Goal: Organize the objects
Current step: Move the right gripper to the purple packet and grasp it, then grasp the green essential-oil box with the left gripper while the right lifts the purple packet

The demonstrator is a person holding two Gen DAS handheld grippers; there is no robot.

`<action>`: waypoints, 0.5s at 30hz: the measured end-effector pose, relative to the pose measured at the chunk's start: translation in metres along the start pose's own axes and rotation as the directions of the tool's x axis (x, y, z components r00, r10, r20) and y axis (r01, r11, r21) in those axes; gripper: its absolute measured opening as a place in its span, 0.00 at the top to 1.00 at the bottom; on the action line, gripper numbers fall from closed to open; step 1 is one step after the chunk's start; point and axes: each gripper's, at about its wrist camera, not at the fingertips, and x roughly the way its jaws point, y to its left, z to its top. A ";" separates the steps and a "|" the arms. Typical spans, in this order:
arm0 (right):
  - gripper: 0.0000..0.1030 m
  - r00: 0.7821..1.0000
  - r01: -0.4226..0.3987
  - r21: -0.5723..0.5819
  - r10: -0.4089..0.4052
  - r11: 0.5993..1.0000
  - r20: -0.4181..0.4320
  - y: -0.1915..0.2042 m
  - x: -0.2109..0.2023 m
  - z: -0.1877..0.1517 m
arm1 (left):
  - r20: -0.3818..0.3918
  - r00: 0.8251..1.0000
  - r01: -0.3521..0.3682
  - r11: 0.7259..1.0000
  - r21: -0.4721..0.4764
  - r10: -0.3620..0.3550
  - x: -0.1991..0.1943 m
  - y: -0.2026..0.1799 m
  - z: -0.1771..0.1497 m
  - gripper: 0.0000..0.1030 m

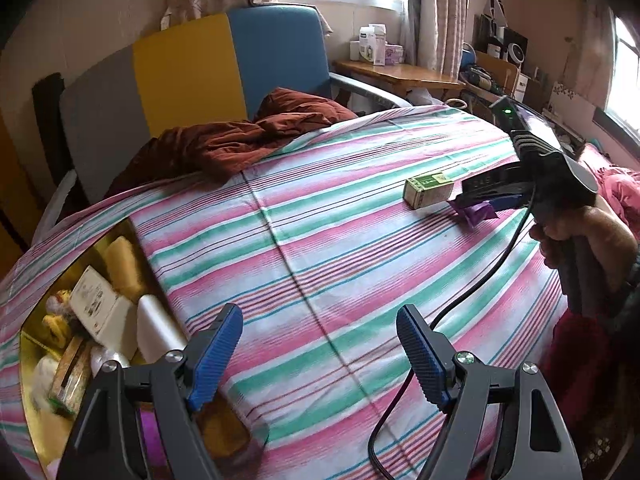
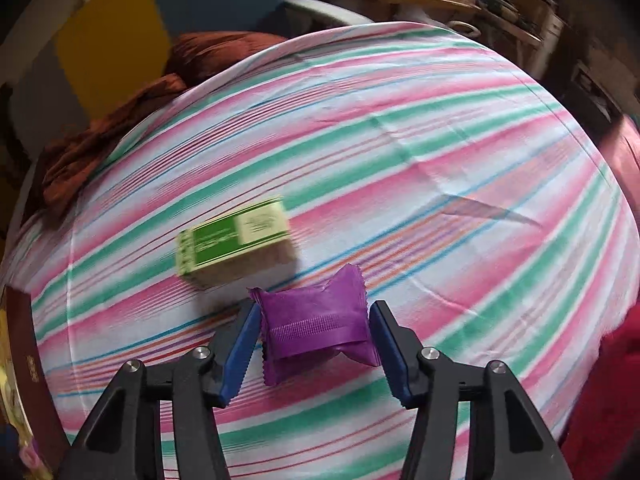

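Observation:
A purple snack packet (image 2: 316,320) lies on the striped bedsheet (image 2: 400,160), and my right gripper (image 2: 315,307) is shut on it, one blue pad against each side edge. Just beyond and to the left sits a small green and cream carton (image 2: 236,240). The left wrist view shows the same carton (image 1: 428,192) at the far right of the bed, with the right gripper (image 1: 472,200) on the purple packet (image 1: 474,214) beside it. My left gripper (image 1: 320,332) hovers open over the sheet with nothing between its fingers. An open gold box (image 1: 116,236) with several packets is at its left.
A rust-brown quilt (image 1: 240,140) is bunched at the head of the bed against a grey, yellow and blue headboard (image 1: 180,72). A black cable (image 1: 460,300) trails across the sheet from the right gripper. A hand (image 1: 580,236) grips its handle. A cluttered wooden desk (image 1: 400,74) stands behind.

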 end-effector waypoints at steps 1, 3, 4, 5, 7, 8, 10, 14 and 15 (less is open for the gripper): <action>0.45 1.000 0.003 0.024 -0.003 1.000 0.004 -0.005 -0.002 0.000 | -0.004 1.000 0.007 1.000 0.003 -0.007 0.003 -0.003 0.004 0.22; 0.45 1.000 0.005 0.063 -0.005 0.998 0.011 -0.013 -0.004 0.002 | -0.011 1.000 0.020 1.000 0.015 -0.020 0.012 -0.009 0.014 0.23; 0.45 1.000 0.002 0.075 -0.003 0.997 0.014 -0.015 -0.005 0.003 | -0.014 1.000 0.024 0.999 0.026 -0.023 0.017 -0.014 0.019 0.23; 0.45 1.000 -0.004 0.084 0.003 0.996 0.019 -0.016 -0.006 0.003 | -0.016 0.999 0.029 0.999 0.039 -0.029 0.021 -0.017 0.024 0.23; 0.46 0.999 -0.019 0.098 0.016 0.995 0.034 -0.018 -0.010 0.004 | -0.029 0.999 0.043 0.997 0.070 -0.041 0.033 -0.028 0.037 0.23; 0.46 0.999 -0.026 0.107 0.021 0.994 0.045 -0.020 -0.012 0.004 | -0.036 0.998 0.057 0.995 0.081 -0.055 0.039 -0.033 0.044 0.23; 0.50 0.998 -0.036 0.130 0.028 0.991 0.063 -0.025 -0.016 0.005 | -0.041 0.996 0.089 0.990 0.112 -0.085 0.053 -0.045 0.058 0.23; 0.50 0.999 -0.034 0.159 0.027 0.987 0.046 -0.033 -0.014 0.005 | -0.056 0.990 0.139 0.982 0.125 -0.133 0.082 -0.060 0.085 0.23; 0.50 0.999 -0.038 0.169 0.034 0.985 0.027 -0.035 -0.011 0.005 | -0.061 0.989 0.143 0.981 0.130 -0.136 0.088 -0.063 0.091 0.23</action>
